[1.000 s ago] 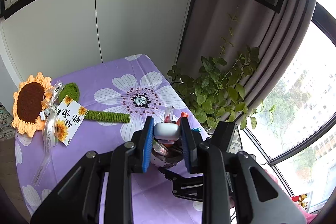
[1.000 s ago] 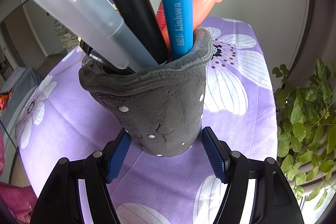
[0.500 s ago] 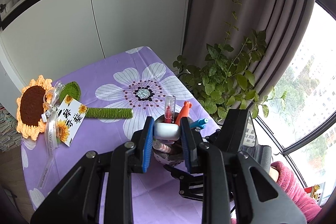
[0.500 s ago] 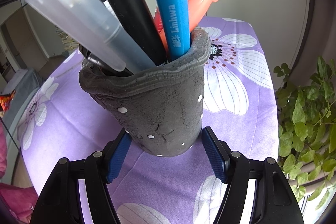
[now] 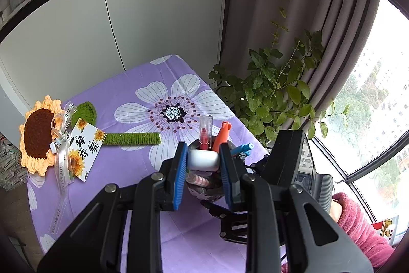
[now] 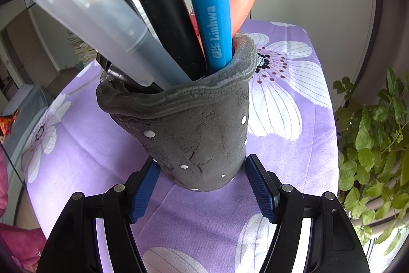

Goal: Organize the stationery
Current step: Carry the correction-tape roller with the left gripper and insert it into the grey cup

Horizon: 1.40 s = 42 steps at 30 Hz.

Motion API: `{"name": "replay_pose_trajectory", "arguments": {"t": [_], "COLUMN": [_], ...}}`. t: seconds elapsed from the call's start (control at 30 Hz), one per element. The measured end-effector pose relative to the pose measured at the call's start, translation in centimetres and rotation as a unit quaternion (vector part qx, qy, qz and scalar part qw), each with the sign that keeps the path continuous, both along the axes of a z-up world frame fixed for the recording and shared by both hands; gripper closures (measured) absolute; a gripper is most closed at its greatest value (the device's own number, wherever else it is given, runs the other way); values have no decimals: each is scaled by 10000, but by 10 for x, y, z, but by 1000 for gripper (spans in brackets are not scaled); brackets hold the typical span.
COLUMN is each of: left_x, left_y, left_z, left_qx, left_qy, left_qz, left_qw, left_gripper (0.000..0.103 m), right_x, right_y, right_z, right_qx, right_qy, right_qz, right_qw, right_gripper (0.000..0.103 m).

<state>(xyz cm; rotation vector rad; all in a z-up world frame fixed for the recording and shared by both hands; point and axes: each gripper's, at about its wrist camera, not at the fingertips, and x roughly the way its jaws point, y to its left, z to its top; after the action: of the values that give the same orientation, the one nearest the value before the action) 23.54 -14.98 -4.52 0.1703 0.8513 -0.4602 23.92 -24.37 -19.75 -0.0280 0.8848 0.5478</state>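
Observation:
A dark grey pen holder (image 6: 194, 134) stands on the purple flowered tablecloth (image 6: 288, 152). It holds a blue pen (image 6: 212, 17), a black marker (image 6: 163, 17), a frosted grey pen (image 6: 102, 24) and an orange item (image 6: 242, 4). My right gripper (image 6: 202, 186) is shut on the holder's base. My left gripper (image 5: 203, 163) is shut on a white rounded eraser-like object (image 5: 203, 160), just above the holder (image 5: 204, 186), which shows a red pen (image 5: 204, 137) and the orange item (image 5: 222, 134).
A crocheted sunflower (image 5: 41, 134) with a green stem and a card (image 5: 84, 147) lies on the left of the table. A leafy plant (image 5: 276, 94) stands off the table's right edge, by a curtain and window. White cabinet doors are behind.
The left gripper has risen and pulled back a little with the white object, so more of the table and holder shows. The right gripper keeps its hold on the holder.

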Motion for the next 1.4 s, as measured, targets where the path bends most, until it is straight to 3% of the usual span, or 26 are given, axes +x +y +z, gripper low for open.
{"name": "replay_pose_trajectory", "arguments": {"t": [0.23,0.57,0.93,1.13,1.4], "left_x": [1,-2,3,-9,-38], "left_y": [-4,-34,-35,-25,17], "left_z": [3,0,2,16,35], "left_qx": [81,921,730,368,-53], "left_qy": [94,-9,146,-129,-1083], "left_qz": [-71,-475,-426,-367,178], "left_qw": [9999,9946,9963,9986,9939], "left_gripper": [79,78,77,76,35], "right_x": [0,0,2,1,1], "right_y": [0,0,-2,-2,-2], "right_z": [0,0,-1,-1,-1], "right_qx": [1,-1,75,83,85], "right_qy": [1,0,25,27,27], "right_qz": [6,5,-42,-42,-42], "right_qw": [10000,10000,10000,10000,10000], "right_gripper": [33,33,33,33,33]}}
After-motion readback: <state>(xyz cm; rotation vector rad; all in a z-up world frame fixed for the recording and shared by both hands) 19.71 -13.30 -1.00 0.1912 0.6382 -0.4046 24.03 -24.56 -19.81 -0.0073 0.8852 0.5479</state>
